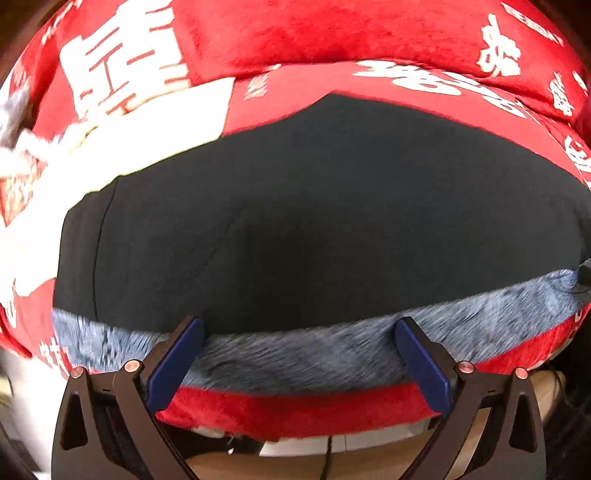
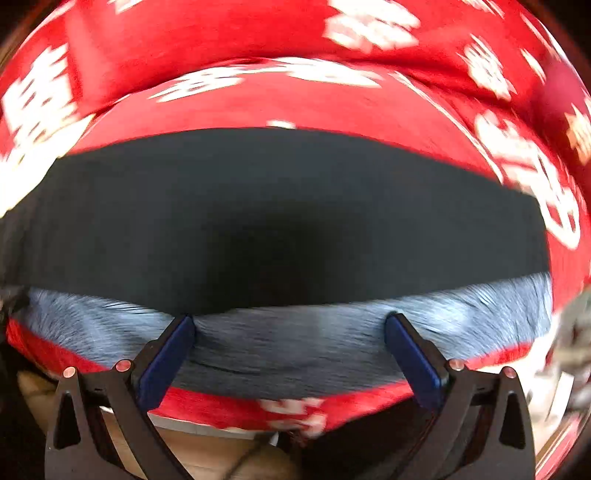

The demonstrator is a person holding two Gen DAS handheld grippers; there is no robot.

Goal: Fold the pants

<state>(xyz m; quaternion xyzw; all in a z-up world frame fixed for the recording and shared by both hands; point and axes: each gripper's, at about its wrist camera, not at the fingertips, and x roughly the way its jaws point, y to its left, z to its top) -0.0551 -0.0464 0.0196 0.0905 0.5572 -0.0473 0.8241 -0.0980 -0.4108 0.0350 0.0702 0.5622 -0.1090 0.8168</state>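
Note:
Dark navy pants point(image 1: 314, 206) lie flat on a red blanket with white characters point(image 1: 332, 33). Their grey fleece lining point(image 1: 295, 358) shows as a strip along the near edge. My left gripper point(image 1: 299, 328) is open, its blue pads point(image 1: 177, 354) spread wide over that fleece strip. In the right wrist view the same pants point(image 2: 280, 221) span the frame with the fleece strip point(image 2: 288, 350) nearest. My right gripper point(image 2: 290, 325) is open too, its pads point(image 2: 413, 354) apart over the strip. Neither holds cloth.
The red blanket point(image 2: 258, 37) bunches into a thick fold behind the pants. A white and grey cloth point(image 1: 18, 122) lies at the far left. The bed's front edge point(image 1: 295, 413) is just under the grippers, with floor point(image 1: 258, 465) below.

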